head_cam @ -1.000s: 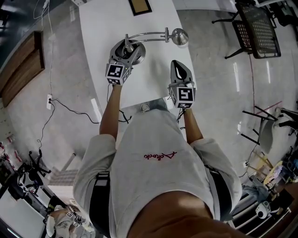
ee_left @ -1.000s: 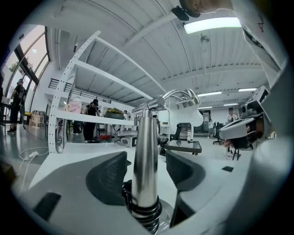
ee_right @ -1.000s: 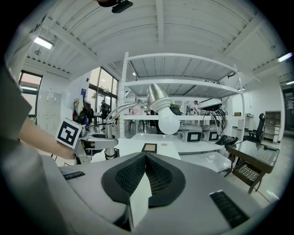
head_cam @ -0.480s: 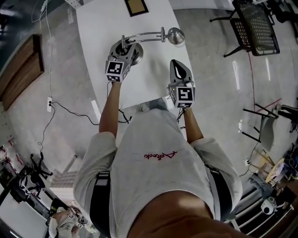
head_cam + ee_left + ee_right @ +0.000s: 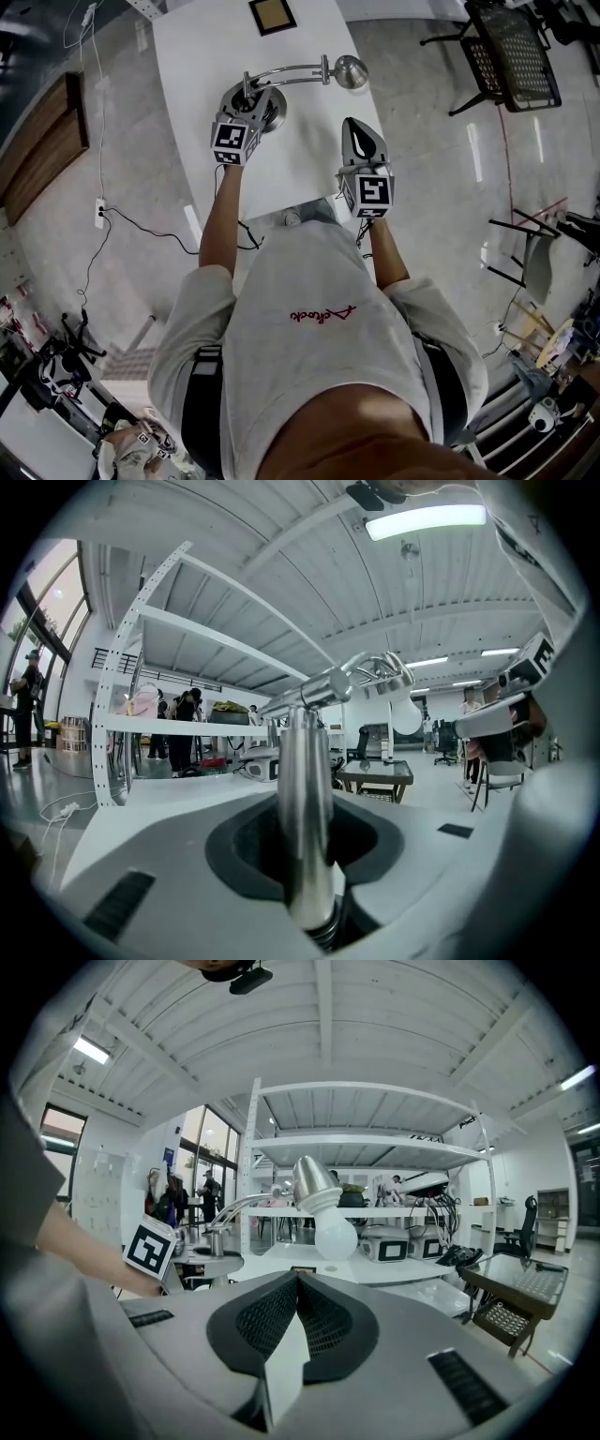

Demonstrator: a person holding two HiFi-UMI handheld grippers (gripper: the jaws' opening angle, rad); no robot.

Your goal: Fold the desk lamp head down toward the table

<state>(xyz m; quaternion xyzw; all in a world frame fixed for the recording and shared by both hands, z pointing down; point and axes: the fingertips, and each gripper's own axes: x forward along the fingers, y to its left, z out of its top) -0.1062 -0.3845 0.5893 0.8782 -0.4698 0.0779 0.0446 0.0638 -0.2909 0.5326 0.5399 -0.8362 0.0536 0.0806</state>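
Observation:
A chrome desk lamp stands on the white table (image 5: 314, 173). Its round base (image 5: 274, 111) is at the left, and a curved arm (image 5: 291, 70) runs right to the lamp head (image 5: 352, 72). My left gripper (image 5: 250, 103) is at the upright post (image 5: 307, 799); its jaws have just been closing with the post between them and now press on it. The lamp head and its white bulb (image 5: 407, 714) hang beyond, level and raised. My right gripper (image 5: 353, 127) rests shut and empty, short of the lamp head (image 5: 317, 1185) and bulb (image 5: 336, 1237).
A dark framed plate (image 5: 272, 14) lies at the table's far end. A black mesh chair (image 5: 516, 52) stands on the floor at the right. A cable (image 5: 141, 220) trails over the floor at the left. Shelving with equipment (image 5: 403, 1241) stands behind the table.
The left gripper's jaws have drawn in round the lamp's post. The right gripper and the lamp head stay where they were.

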